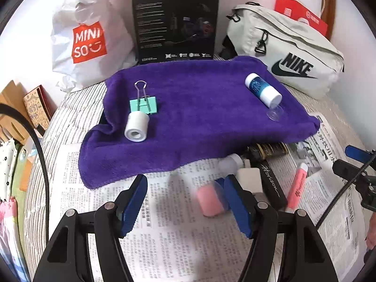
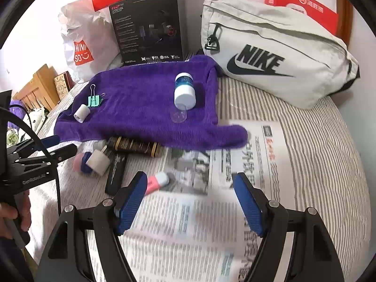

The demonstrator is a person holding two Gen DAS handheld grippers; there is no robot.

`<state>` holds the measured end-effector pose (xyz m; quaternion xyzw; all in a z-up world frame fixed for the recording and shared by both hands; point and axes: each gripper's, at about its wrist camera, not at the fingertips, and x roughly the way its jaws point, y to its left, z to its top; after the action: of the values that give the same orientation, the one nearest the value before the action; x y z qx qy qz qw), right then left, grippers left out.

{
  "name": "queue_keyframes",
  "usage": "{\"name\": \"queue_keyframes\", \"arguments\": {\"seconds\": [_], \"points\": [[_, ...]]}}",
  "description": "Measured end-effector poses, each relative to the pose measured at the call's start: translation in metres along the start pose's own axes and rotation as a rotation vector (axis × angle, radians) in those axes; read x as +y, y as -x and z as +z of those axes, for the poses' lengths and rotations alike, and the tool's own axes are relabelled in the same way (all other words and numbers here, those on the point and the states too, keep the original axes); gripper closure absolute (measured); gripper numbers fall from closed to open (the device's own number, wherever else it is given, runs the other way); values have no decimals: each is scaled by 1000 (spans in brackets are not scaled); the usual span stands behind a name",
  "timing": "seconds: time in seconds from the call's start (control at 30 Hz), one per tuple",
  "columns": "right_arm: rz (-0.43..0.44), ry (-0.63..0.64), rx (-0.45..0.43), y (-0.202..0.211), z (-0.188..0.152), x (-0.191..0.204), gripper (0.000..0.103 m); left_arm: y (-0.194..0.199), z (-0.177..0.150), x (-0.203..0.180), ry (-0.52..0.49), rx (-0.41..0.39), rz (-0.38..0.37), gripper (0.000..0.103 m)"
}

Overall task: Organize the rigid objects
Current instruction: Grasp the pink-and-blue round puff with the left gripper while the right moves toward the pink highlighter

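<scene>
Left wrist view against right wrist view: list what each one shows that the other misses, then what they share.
Only the left wrist view shows a small white squeeze bottle poking from under the towel. Only the right shows a hand holding the other gripper. Both show the purple towel carrying the mint binder clip, tape roll and blue-labelled bottle, plus the pink highlighter.

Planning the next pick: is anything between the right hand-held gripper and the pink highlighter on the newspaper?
Nothing visible. The pink highlighter with the pale cap lies on bare newspaper beside the open right hand-held gripper's left finger.
</scene>
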<state>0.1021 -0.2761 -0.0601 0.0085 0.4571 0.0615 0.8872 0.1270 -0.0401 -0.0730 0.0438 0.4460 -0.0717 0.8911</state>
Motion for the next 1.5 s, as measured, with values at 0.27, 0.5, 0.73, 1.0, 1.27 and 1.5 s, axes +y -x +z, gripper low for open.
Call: {"name": "queue_keyframes", "arguments": {"seconds": [0.27, 0.5, 0.73, 1.0, 1.27, 1.5], "points": [[20, -59, 19, 0, -23, -10, 27, -13, -4, -13, -13, 32, -6, 37], [47, -88, 22, -2, -26, -11, 27, -21, -11, -13, -28, 56, 23, 37], [19, -47, 27, -8, -23, 3, 27, -20, -13, -5, -9, 43, 24, 37], [20, -10, 29, -19, -15, 21, 28, -21, -12, -4, 3, 17, -1, 67], [22, -22, 65, -42, -7, 35, 28, -18, -16, 4, 0, 16, -3, 67], [4, 35, 96, -59, -6, 55, 28, -19, -17, 7, 1, 15, -14, 67]]}}
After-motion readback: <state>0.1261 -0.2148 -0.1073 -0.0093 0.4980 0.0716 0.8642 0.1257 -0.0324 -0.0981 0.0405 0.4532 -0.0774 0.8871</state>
